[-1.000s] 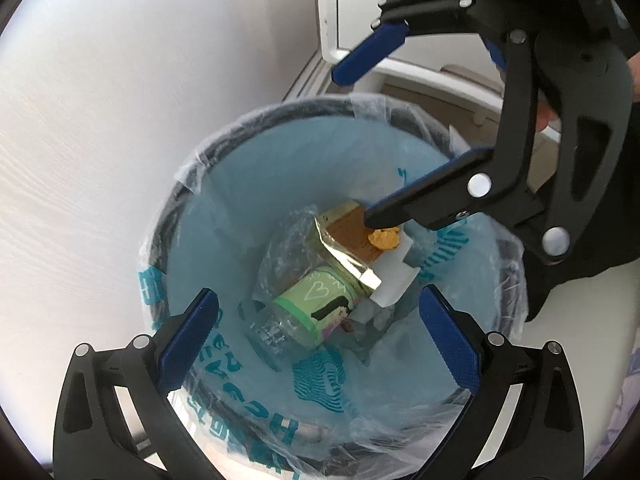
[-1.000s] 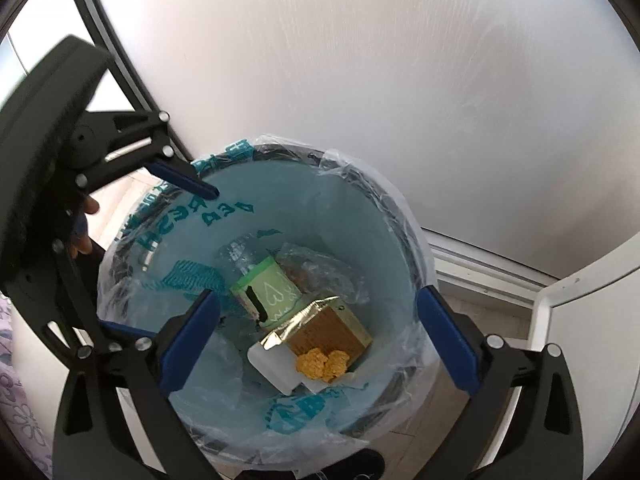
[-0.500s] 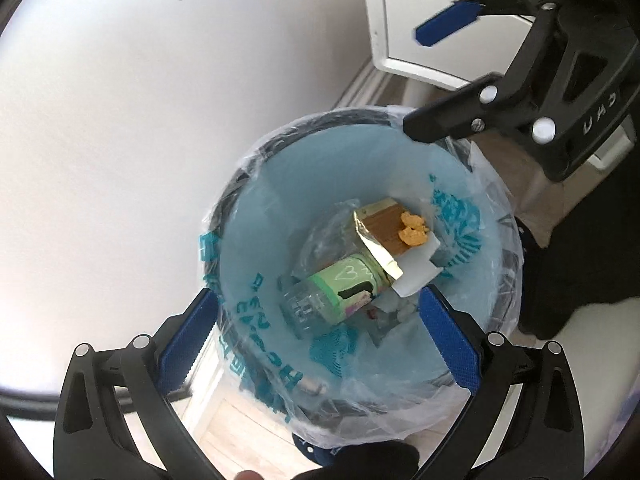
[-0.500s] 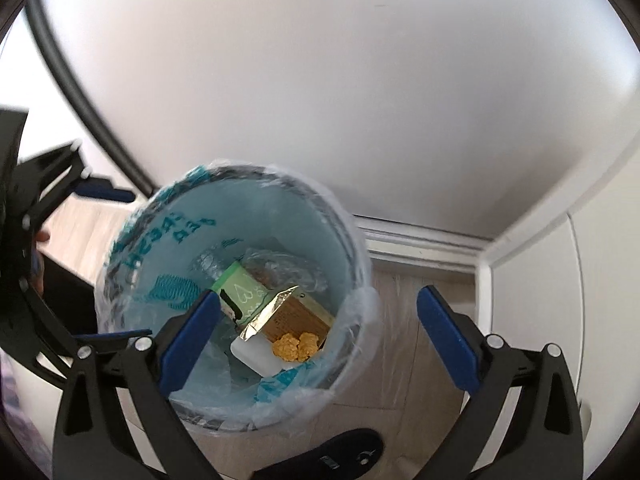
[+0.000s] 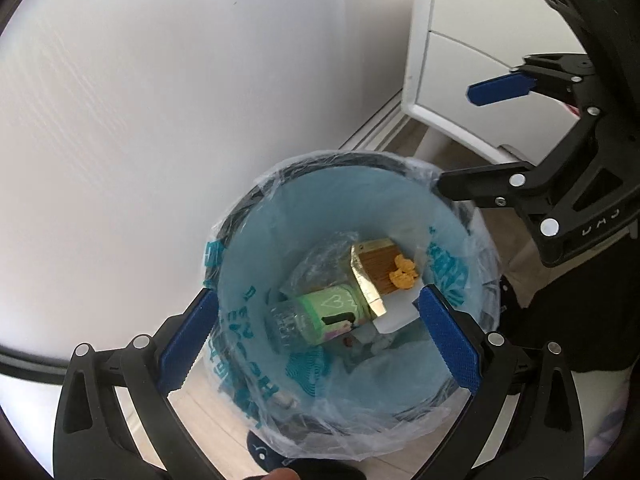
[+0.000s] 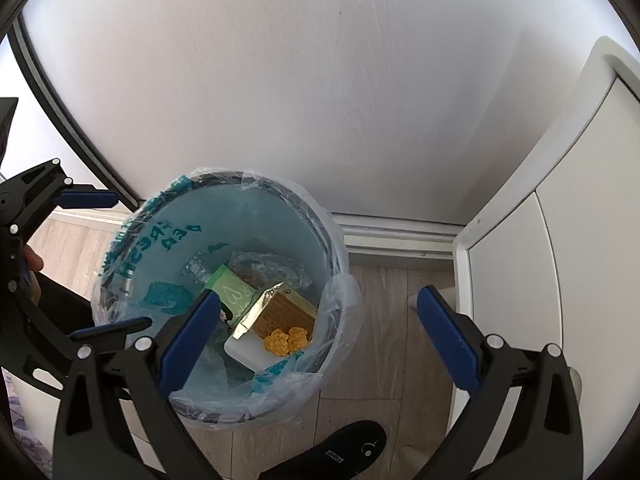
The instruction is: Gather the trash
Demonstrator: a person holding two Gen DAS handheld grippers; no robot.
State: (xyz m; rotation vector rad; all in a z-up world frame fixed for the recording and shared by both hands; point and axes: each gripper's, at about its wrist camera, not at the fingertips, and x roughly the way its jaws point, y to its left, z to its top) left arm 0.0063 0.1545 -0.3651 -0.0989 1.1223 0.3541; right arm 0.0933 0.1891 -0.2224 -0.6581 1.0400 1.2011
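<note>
A round trash bin with a thin blue plastic bag over its rim (image 5: 452, 216) (image 6: 340, 264) stands on the pale wood floor (image 6: 384, 292), close to the white wall (image 5: 160, 120) (image 6: 300, 80).

The left claw (image 5: 318, 340) hangs above the bin and looks down into it. Its two blue fingers (image 5: 188, 340) are spread wide apart and nothing is between them. In the right wrist view the left claw (image 6: 104, 260) shows at the left edge, by the bin's left rim.

All the trash lies at the bottom of the bin. On the left is a clear plastic bottle with a light green label (image 5: 320, 312) (image 6: 230, 288), lying on its side. A crumpled clear plastic wrapper (image 5: 320, 264) (image 6: 264, 264) sits behind it. Next comes a brown box with a shiny gold flap (image 5: 376, 268) (image 6: 276, 308), touching the bottle. A small crumbly yellow lump (image 5: 404, 274) (image 6: 288, 340) sits on the box's edge. A flat white piece (image 5: 396, 312) (image 6: 244, 352) pokes out from under the box.

The right claw (image 6: 318, 340) is also high up, over the bin's right rim and the floor. Its blue fingers (image 6: 448, 340) are wide apart too, and it holds nothing. In the left wrist view the right claw (image 5: 468, 140) is at the right side, just past the bin's rim.

A white cabinet (image 5: 460, 60) (image 6: 560, 240) stands on the floor to the right of the bin. A black shoe tip (image 6: 344, 444) is on the floor near the bin.
</note>
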